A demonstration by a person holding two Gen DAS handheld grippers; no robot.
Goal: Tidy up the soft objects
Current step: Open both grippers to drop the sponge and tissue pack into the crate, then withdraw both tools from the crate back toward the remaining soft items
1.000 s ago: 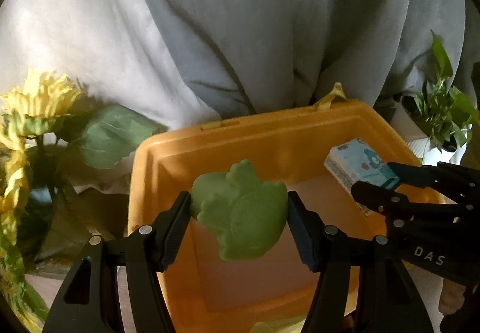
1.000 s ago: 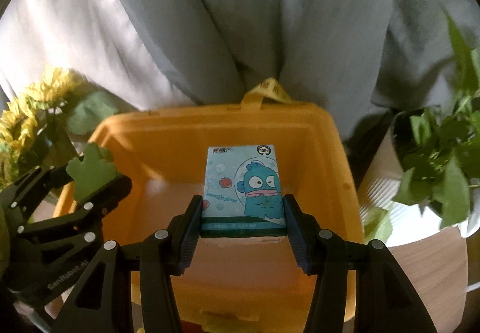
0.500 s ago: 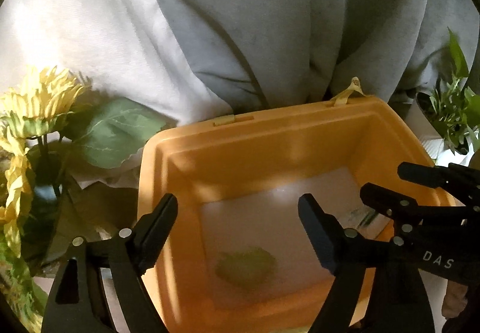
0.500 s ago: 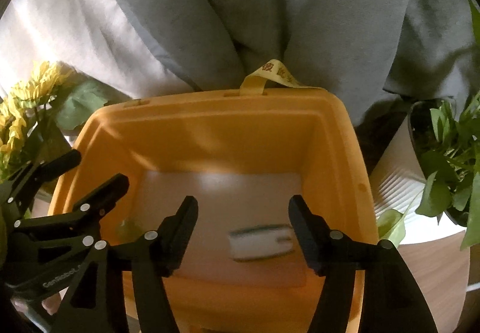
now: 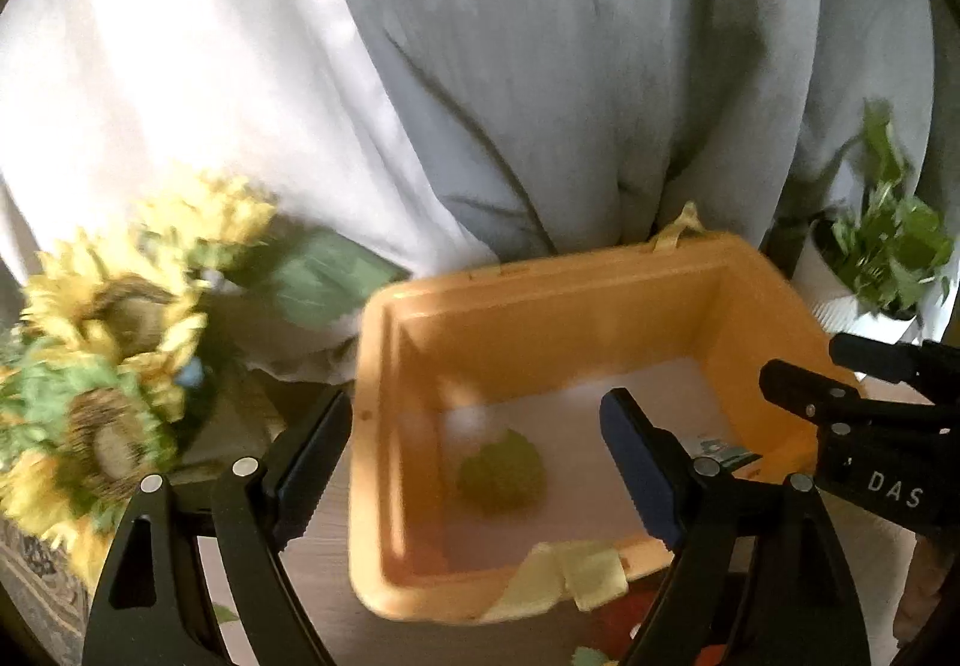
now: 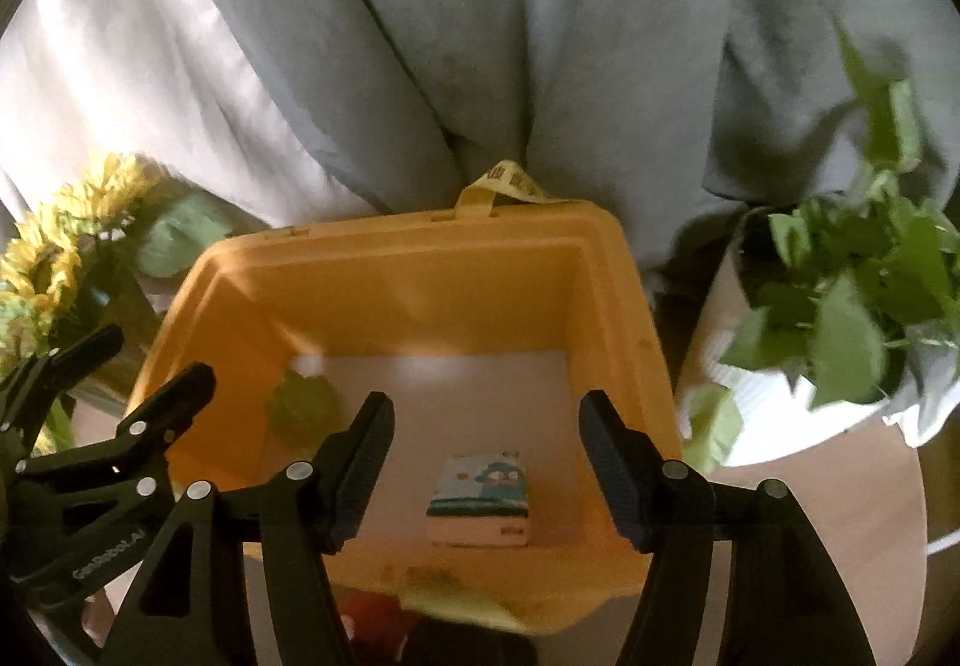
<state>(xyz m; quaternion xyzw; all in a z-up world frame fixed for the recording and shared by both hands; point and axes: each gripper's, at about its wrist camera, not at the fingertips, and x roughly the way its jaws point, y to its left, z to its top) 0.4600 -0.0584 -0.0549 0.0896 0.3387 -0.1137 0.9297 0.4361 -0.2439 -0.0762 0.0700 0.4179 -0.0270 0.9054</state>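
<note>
Right gripper body (image 5: 888, 462): you are seeing white capitals "DAS" showing on its black side in the left wrist view.
Left gripper body (image 6: 90, 534): you are seeing a white brand word running along its black side in the right wrist view; it is too blurred to spell out.
Yellow strap (image 6: 510, 183) on the orange bin: red characters are showing, too small to read.
Tissue pack (image 6: 480, 492): a cartoon print is facing you; its lettering is staying illegible.
</note>
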